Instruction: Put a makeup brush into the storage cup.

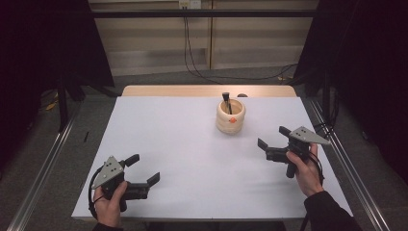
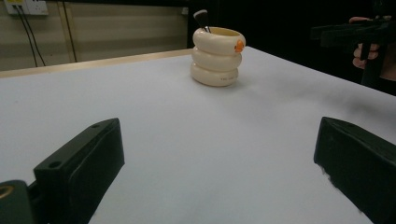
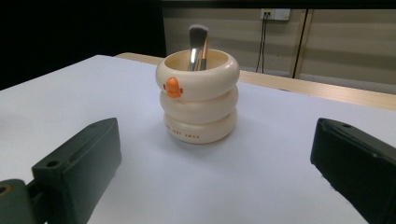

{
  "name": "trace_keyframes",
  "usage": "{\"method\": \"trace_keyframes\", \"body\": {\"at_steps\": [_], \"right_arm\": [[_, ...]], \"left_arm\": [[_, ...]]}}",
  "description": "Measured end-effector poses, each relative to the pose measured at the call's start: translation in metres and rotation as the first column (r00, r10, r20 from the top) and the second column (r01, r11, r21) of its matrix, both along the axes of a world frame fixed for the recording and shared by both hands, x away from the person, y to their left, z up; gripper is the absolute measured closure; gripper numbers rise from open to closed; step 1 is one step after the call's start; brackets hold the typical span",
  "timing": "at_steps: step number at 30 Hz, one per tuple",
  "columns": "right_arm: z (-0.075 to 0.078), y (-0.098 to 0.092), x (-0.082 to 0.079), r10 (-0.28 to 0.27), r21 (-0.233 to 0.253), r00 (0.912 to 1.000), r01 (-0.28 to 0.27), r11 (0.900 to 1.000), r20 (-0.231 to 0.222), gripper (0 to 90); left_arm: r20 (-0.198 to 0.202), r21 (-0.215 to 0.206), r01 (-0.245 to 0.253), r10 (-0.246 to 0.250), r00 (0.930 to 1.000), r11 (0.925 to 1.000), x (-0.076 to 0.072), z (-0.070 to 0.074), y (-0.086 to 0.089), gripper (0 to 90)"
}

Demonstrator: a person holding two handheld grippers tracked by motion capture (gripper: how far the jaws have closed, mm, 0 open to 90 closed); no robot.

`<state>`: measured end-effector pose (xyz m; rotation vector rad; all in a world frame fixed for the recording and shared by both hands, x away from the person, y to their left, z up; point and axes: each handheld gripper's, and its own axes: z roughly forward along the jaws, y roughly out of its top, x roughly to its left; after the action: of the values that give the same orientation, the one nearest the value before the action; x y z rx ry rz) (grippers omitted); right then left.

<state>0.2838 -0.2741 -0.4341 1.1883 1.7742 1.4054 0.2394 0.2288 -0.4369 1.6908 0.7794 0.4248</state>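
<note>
Both tongs are spread wide and holding nothing. Right gripper (image 1: 272, 140) hovers over the white table (image 1: 192, 159), jaws aimed straight at the cream ringed holder (image 3: 198, 96), which sits dead ahead of it and a little way off, upright, orange duck bill facing the jaws. A makeup brush (image 3: 197, 48) stands inside, bristles up, leaning against the far rim.

Left gripper (image 1: 146, 169) hangs low at the near edge, well apart from the holder, which lies far ahead of it and off toward its right jaw.

Now the risk: that holder looks light and tall for its base. If the right jaws come in too low or off-centre, one jaw could clip the stacked rings and shove or tip the whole thing before closing. Going for the brush from above, a jaw could snag the rim and drag the holder along.

Pose: right hand (image 1: 305, 171) grips the handle from below, wrist level, tongs pointing inward and forward. Left hand (image 1: 109, 199) sits relaxed, tongs angled toward centre.
</note>
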Motion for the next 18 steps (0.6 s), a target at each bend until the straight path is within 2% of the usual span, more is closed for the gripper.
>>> {"method": "trace_keyframes", "body": {"at_steps": [10, 13, 18], "right_arm": [[0.000, -0.006, -0.019, -0.002, 0.015, 0.9998, 0.002, 1.000, 0.021, 0.5], [-0.001, -0.007, -0.026, 0.014, 0.002, 0.9996, -0.014, 1.000, 0.023, 0.5], [-0.004, -0.011, -0.036, 0.018, -0.008, 0.9995, -0.018, 1.000, 0.026, 0.8]], "left_arm": [[0.001, -0.005, -0.007, 0.007, 1.0000, 1.0000, -0.001, 0.000, 0.001, 1.6], [-0.003, -0.020, -0.006, 0.006, 1.0000, 0.9998, -0.001, 0.001, 0.002, 1.5], [0.002, -0.019, -0.005, 0.005, 1.0000, 0.9998, -0.001, 0.001, 0.002, 1.5]]}}
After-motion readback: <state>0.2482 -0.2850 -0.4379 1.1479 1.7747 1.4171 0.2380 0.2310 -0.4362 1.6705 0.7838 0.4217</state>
